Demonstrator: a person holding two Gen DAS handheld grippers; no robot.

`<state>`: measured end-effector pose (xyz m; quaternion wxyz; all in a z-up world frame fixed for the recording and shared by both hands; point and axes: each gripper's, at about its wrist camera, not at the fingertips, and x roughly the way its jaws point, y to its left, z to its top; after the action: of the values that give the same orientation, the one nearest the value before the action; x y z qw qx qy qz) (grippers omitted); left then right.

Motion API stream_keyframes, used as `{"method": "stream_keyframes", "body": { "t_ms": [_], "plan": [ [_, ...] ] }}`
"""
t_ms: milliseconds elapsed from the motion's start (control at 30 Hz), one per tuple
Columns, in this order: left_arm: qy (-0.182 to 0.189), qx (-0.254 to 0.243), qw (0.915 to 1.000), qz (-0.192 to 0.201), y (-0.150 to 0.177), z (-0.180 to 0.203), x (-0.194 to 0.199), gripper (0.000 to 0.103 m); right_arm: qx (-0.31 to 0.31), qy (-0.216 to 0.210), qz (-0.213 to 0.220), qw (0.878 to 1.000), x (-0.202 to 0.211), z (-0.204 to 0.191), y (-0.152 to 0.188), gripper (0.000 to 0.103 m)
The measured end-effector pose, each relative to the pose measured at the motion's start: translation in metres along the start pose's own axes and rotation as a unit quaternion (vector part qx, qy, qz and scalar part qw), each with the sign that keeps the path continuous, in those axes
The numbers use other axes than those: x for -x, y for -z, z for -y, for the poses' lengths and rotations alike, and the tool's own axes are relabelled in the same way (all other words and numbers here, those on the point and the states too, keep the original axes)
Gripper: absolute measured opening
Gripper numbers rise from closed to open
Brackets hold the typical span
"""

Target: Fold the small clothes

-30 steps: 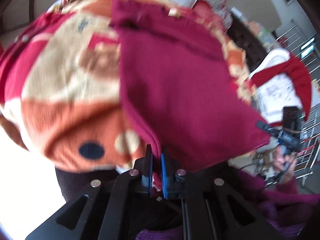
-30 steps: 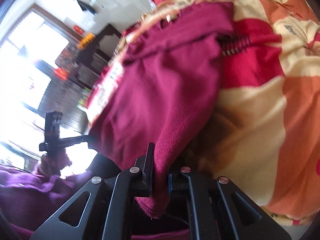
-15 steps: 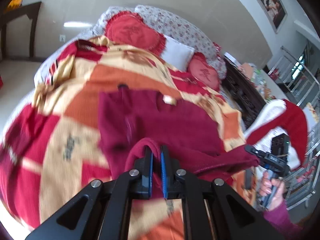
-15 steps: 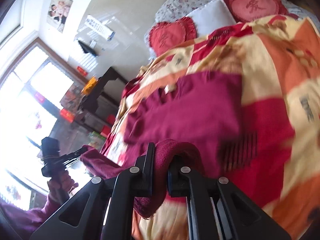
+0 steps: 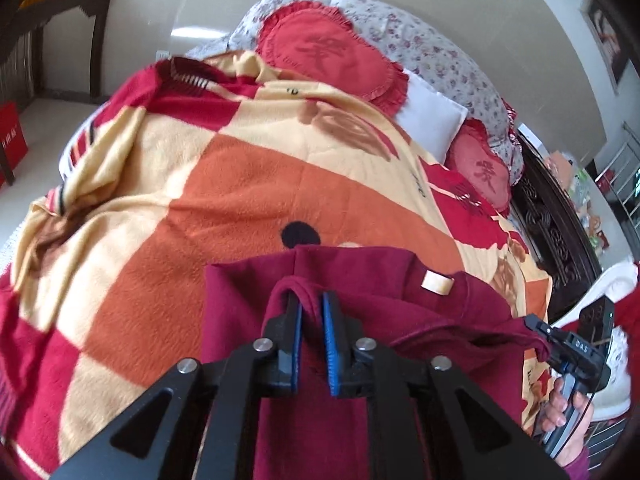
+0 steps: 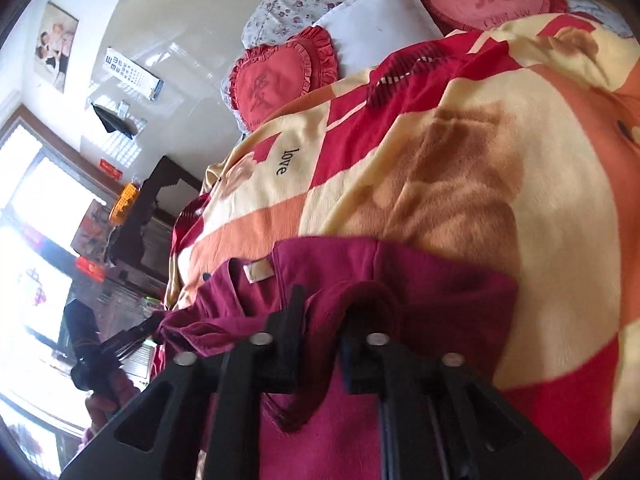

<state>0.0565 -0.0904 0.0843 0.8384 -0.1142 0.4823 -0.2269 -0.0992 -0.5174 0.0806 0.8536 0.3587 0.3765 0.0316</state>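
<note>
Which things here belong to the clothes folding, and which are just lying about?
Part of the job:
maroon garment
left gripper, jaws just been opening, cloth between
right gripper, gripping cloth

Lying about:
patterned blanket
heart cushions
white pillow

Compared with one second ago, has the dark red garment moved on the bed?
Yes. The dark red garment was spread far up the blanket; its lower edge is now folded up toward its collar, still pinched by both grippers, exposing blanket beyond.

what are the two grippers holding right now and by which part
Both hold the maroon garment: the left gripper and right gripper each pinch a bunched fold of its edge.
</note>
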Motion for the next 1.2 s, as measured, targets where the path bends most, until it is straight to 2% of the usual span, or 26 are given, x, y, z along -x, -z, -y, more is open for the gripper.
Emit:
{"method": "stream_keyframes", "body": {
  "t_ms": [33, 67, 133, 167, 233, 267, 333, 367, 467, 533, 600, 633, 700, 767, 800, 867, 933, 1033, 1200],
  "plan": [
    [0.005, 0.003, 0.9999, -0.009, -0.001, -0.001, -0.001, 0.030, -0.005, -0.001, 0.000, 1.000, 0.002, 0.002, 0.000, 0.007],
    [0.013, 0.003, 0.9997, -0.019, -0.002, -0.001, -0.001, 0.050, -0.011, -0.003, 0.006, 1.000, 0.005, 0.004, -0.001, 0.010],
    [0.013, -0.005, 0.9999, -0.001, -0.001, 0.001, 0.010, 0.073, -0.018, -0.013, 0.023, 0.999, 0.020, 0.007, 0.001, 0.015],
    [0.009, -0.011, 0.9998, 0.013, -0.001, 0.003, 0.017, 0.077, -0.016, -0.005, 0.035, 0.999, 0.028, 0.008, 0.003, 0.016],
    [0.016, -0.026, 0.9991, 0.030, 0.001, 0.007, 0.028, 0.079, -0.002, 0.027, 0.070, 0.997, 0.049, 0.006, 0.008, 0.016],
    [0.016, -0.031, 0.9989, 0.030, 0.003, 0.010, 0.030, 0.079, 0.006, 0.028, 0.078, 0.997, 0.056, 0.004, 0.012, 0.016],
    [0.010, -0.041, 0.9988, 0.025, 0.006, 0.016, 0.025, 0.079, 0.023, 0.014, 0.069, 0.997, 0.055, -0.003, 0.020, 0.012],
    [0.001, -0.049, 0.9986, 0.019, 0.008, 0.019, 0.018, 0.079, 0.037, 0.012, 0.059, 0.997, 0.051, -0.009, 0.023, 0.012],
    [-0.049, -0.050, 0.9974, -0.017, 0.012, 0.022, -0.016, 0.079, 0.094, 0.046, 0.034, 0.994, 0.023, -0.033, 0.024, 0.012],
    [-0.064, -0.050, 0.9959, -0.039, 0.013, 0.019, -0.037, 0.079, 0.104, 0.066, 0.029, 0.992, 0.000, -0.039, 0.017, 0.012],
    [-0.097, -0.056, 0.9920, -0.057, 0.014, 0.013, -0.057, 0.078, 0.107, 0.109, 0.035, 0.988, -0.025, -0.034, 0.002, 0.012],
    [-0.097, -0.060, 0.9918, -0.059, 0.014, 0.011, -0.060, 0.078, 0.098, 0.124, 0.035, 0.987, -0.036, -0.025, -0.004, 0.010],
    [-0.091, -0.064, 0.9923, -0.055, 0.013, 0.010, -0.056, 0.078, 0.076, 0.110, 0.027, 0.991, -0.047, -0.014, -0.011, 0.007],
    [-0.074, -0.059, 0.9941, -0.052, 0.015, 0.009, -0.040, 0.078, 0.063, 0.098, 0.028, 0.993, -0.039, -0.013, -0.011, 0.007],
    [-0.065, -0.058, 0.9951, -0.047, 0.016, 0.007, -0.030, 0.078, 0.063, 0.093, 0.026, 0.993, -0.030, -0.014, -0.009, 0.008],
    [-0.047, -0.057, 0.9965, -0.038, 0.026, 0.005, -0.009, 0.078, 0.063, 0.086, 0.024, 0.994, -0.011, -0.017, 0.000, 0.016],
    [-0.025, -0.064, 0.9972, -0.030, 0.039, 0.003, 0.014, 0.078, 0.069, 0.077, 0.018, 0.994, 0.015, -0.018, 0.018, 0.019],
    [-0.012, -0.075, 0.9968, -0.022, 0.060, -0.002, 0.040, 0.080, 0.089, 0.084, -0.006, 0.992, 0.050, -0.015, 0.057, 0.020],
    [-0.007, -0.080, 0.9953, -0.054, 0.105, -0.012, 0.053, 0.081, 0.087, 0.077, -0.044, 0.992, 0.063, -0.007, 0.111, 0.023]
  ]
}}
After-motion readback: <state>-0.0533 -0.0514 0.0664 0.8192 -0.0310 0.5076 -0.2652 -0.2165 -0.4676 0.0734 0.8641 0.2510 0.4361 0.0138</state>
